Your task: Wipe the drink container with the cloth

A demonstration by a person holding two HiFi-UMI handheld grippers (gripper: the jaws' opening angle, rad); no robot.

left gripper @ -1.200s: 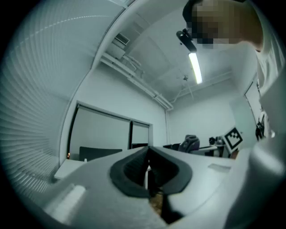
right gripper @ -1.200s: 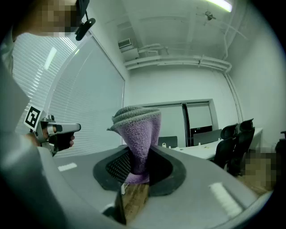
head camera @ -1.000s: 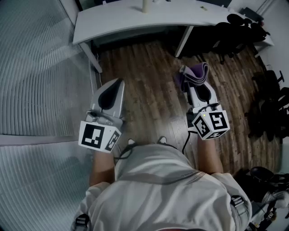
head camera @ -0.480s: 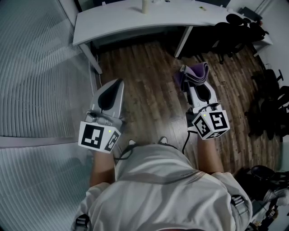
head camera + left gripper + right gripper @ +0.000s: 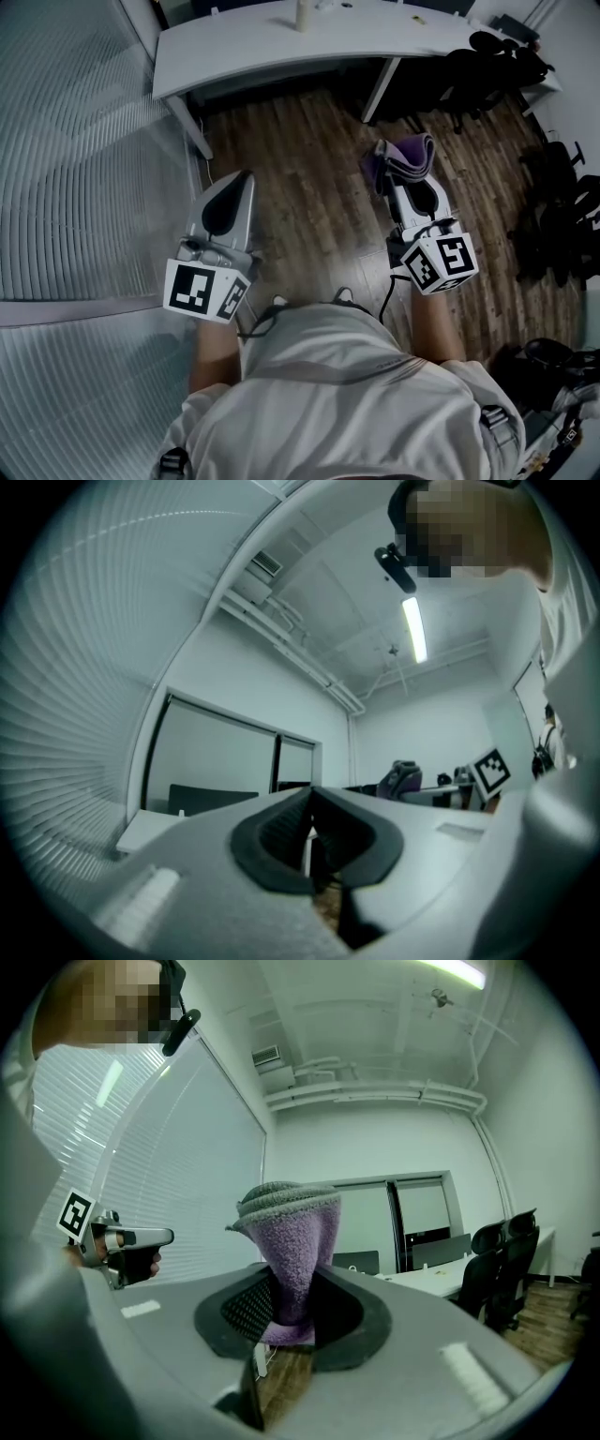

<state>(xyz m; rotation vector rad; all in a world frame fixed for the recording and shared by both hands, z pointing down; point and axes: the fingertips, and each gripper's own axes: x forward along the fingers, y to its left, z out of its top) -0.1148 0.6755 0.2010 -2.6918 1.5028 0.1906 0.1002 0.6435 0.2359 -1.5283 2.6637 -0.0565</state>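
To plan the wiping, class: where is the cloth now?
The cloth is pinched in the right gripper, right of centre in the head view, over the floor.

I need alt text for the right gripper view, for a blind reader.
The right gripper is shut on a folded purple cloth that stands up between its jaws. Behind are a white desk and black chairs; the left gripper shows at left.

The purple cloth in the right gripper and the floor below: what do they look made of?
The purple cloth looks like soft terry or fleece, matte: fuzzy nap, grey stitched edge. The floor looks like wood or laminate planks with faint sheen: grain and seams show.
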